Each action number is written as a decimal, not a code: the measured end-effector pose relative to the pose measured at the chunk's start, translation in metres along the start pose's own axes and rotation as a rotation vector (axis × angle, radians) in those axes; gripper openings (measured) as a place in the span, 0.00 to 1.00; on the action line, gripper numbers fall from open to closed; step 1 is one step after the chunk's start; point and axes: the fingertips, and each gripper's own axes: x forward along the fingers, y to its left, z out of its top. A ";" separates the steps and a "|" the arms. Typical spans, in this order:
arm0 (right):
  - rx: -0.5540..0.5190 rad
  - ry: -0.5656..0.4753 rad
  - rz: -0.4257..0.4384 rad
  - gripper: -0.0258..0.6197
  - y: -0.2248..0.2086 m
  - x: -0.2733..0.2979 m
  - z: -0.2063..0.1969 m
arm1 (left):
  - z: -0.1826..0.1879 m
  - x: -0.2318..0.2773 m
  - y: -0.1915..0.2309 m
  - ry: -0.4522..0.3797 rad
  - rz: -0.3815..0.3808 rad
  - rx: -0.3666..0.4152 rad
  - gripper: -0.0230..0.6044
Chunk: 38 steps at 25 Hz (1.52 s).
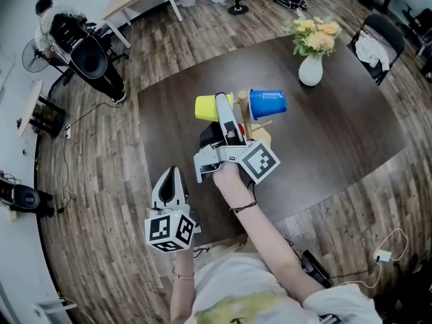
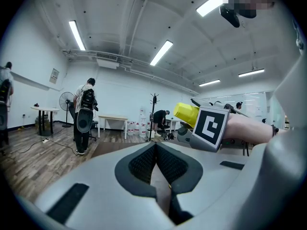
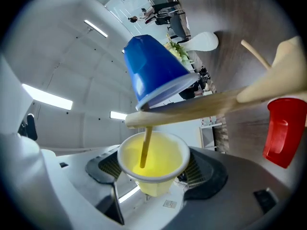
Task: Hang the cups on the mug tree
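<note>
- Dead ahead of the right gripper [image 3: 152,169], the mug tree [image 3: 206,104] bars the way; one peg [image 3: 144,147] reaches inside the yellow cup [image 3: 153,157] it grips.
- The blue cup [image 3: 156,71] crowds just to its right, with the red cup [image 3: 282,131] nearer on that same side.
- Ahead of the left gripper [image 1: 173,174], bare table [image 1: 165,117] gives open room.

The mug tree [image 1: 248,121] is standing near the middle of the tabletop [image 1: 337,147]. The right gripper [image 1: 221,108] is hanging over it from the near side. Its jaws are gripping a cup [image 3: 152,159] just left of the trunk, and a peg [image 3: 143,147] is poking into that cup's mouth. A second cup [image 1: 268,103] is hanging on the opposite peg, right of the trunk. A third cup [image 3: 283,128] is sitting lower down beside the trunk. A flower vase [image 1: 311,69] is standing behind and to the right, well apart. The left gripper [image 1: 173,175] is hovering over the tabletop's near left corner.
</note>
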 end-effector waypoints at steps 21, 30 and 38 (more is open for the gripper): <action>0.007 0.355 -0.024 0.62 -0.012 -0.022 -0.056 | 0.001 -0.009 -0.002 -0.029 0.035 -0.021 0.07; -0.262 0.585 0.054 0.33 0.005 -0.041 -0.083 | 0.001 -0.021 -0.006 -0.058 0.052 -0.026 0.07; -0.594 0.740 0.013 0.14 -0.005 -0.072 -0.086 | -0.001 -0.026 -0.012 -0.061 0.026 -0.025 0.07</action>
